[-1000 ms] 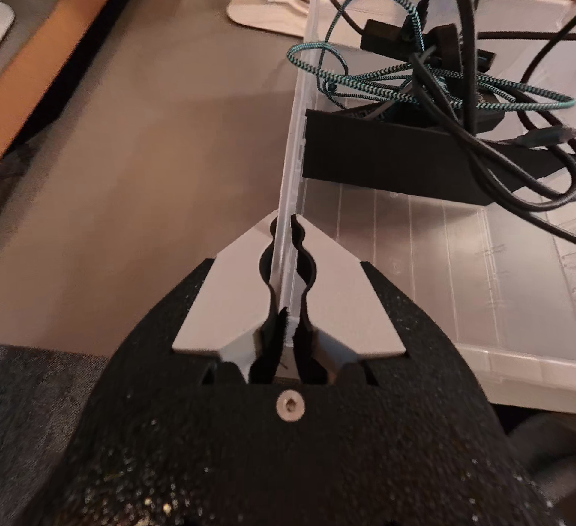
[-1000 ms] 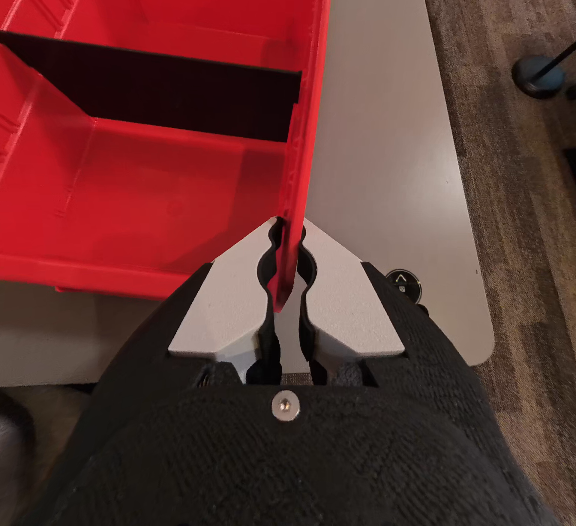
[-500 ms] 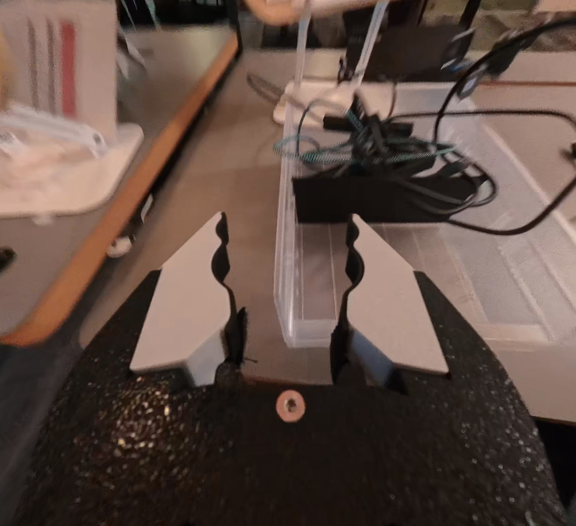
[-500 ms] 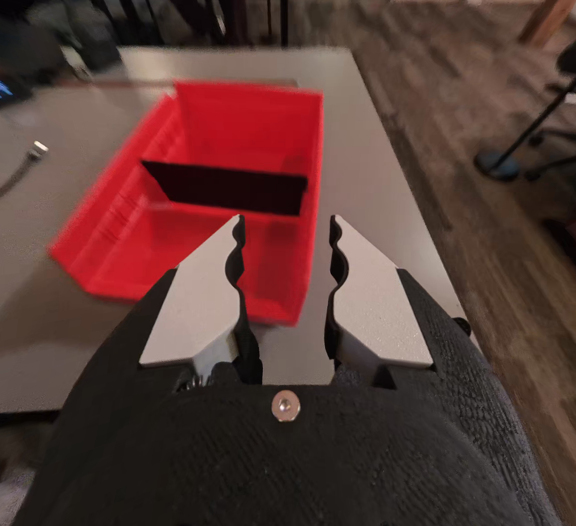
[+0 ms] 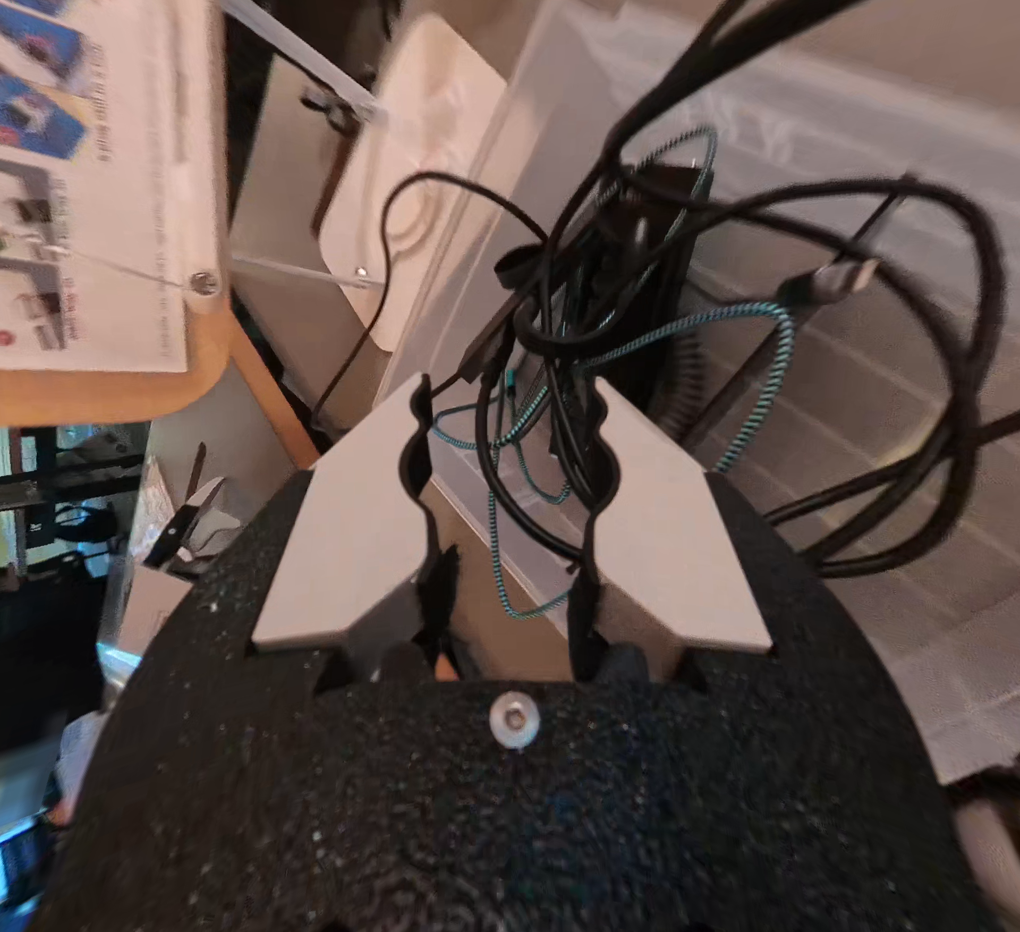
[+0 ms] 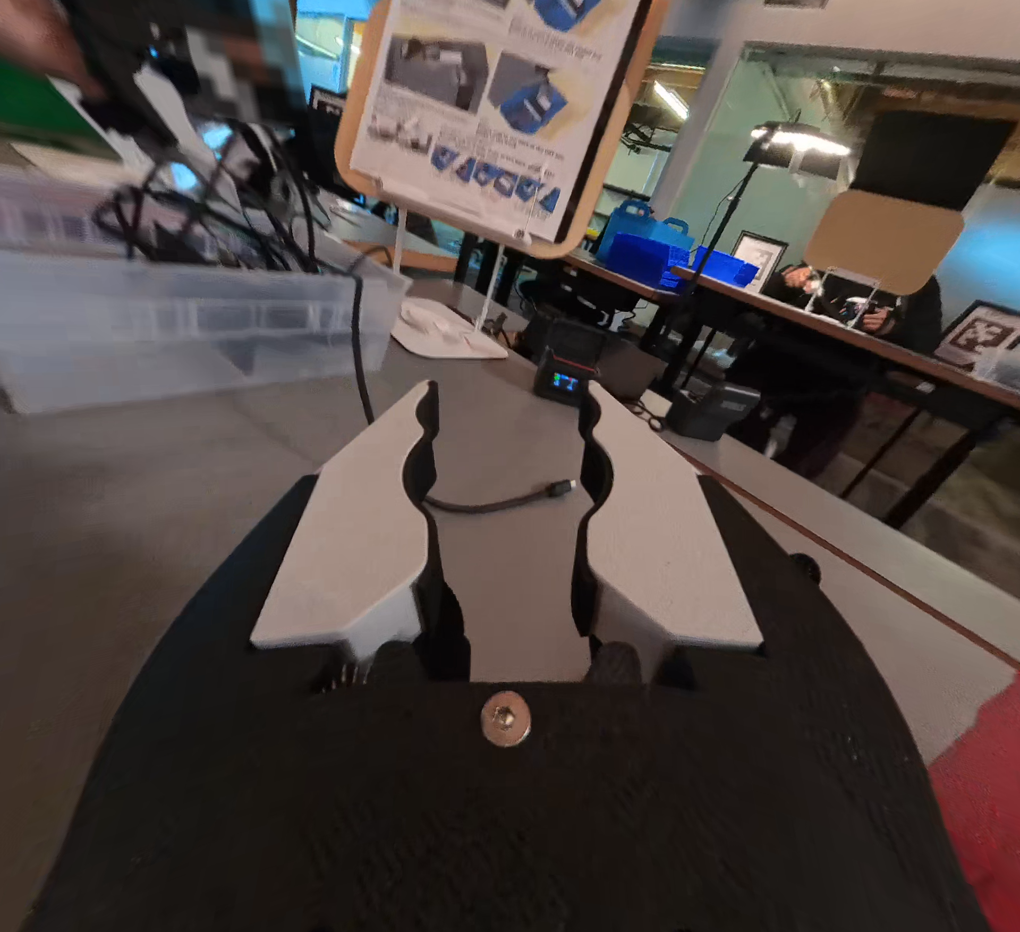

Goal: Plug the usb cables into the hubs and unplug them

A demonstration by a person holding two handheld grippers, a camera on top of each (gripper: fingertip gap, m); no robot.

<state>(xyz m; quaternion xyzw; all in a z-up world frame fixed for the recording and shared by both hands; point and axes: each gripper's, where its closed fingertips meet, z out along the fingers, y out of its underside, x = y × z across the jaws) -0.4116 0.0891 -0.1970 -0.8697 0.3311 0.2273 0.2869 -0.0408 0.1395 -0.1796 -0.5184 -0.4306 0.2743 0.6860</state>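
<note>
Both grippers have let go of the bin walls they were pinching a second ago and swung toward the cables. Where the left gripper was clamped on the edge of the clear bin, it now hangs over that bin with its jaws spread wide and nothing between them, pointed down into the cable tangle. My guess is it is lining up to pick one lead or a hub out of the heap, which would explain the wide opening.

The right gripper has left the red bin, only a corner of which shows at the lower right, and sits low over the grey table. Its jaws are also wide apart and empty, framing a loose cable end that lies flat on the table; it looks aimed at that plug.

The tangle is mostly black cables in loose loops, threaded with a teal-and-black braided cable. A dark blocky shape in the middle may be a hub, though blur keeps me from being sure. One metal plug sticks out to the right of the knot. One black lead drapes over the bin wall toward the table. The loose end by the right gripper is thin and dark, with a small silvery plug tip.

Behind stands an instruction board on its white base.
</note>
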